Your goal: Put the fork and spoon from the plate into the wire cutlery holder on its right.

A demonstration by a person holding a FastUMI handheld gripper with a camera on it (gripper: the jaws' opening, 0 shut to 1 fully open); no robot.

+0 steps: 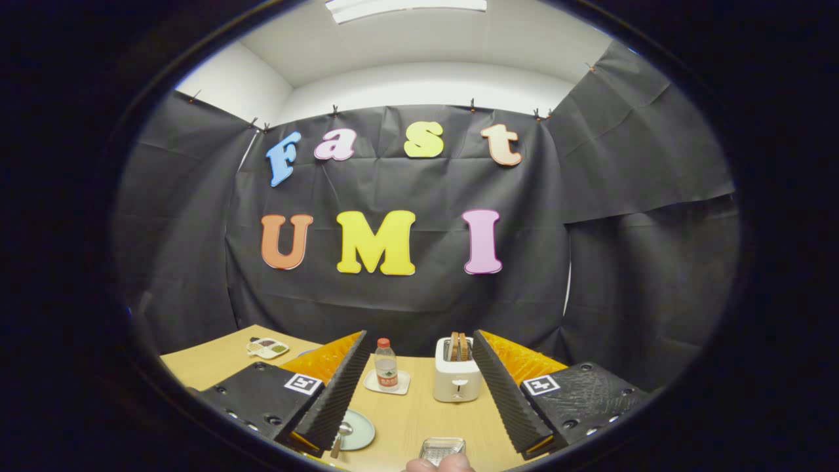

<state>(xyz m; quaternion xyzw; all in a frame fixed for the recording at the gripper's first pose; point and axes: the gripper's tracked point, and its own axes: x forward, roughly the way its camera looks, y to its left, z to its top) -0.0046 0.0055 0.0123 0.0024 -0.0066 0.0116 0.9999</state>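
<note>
Gripper (419, 393) fingers stood wide apart, holding nothing. Plate (359, 429) with spoon (341, 436) sat left of holder (442, 448); fork possibly hidden.

A light wooden table (419, 419) carries everything. On it stand a white toaster (457, 379) with bread slices in its slots, and beside it a small coaster (387, 383) with a water bottle. Nearer lie a pale green plate (357, 430), a wire cutlery holder (442, 448), and far off a small tray (267, 348)
</note>
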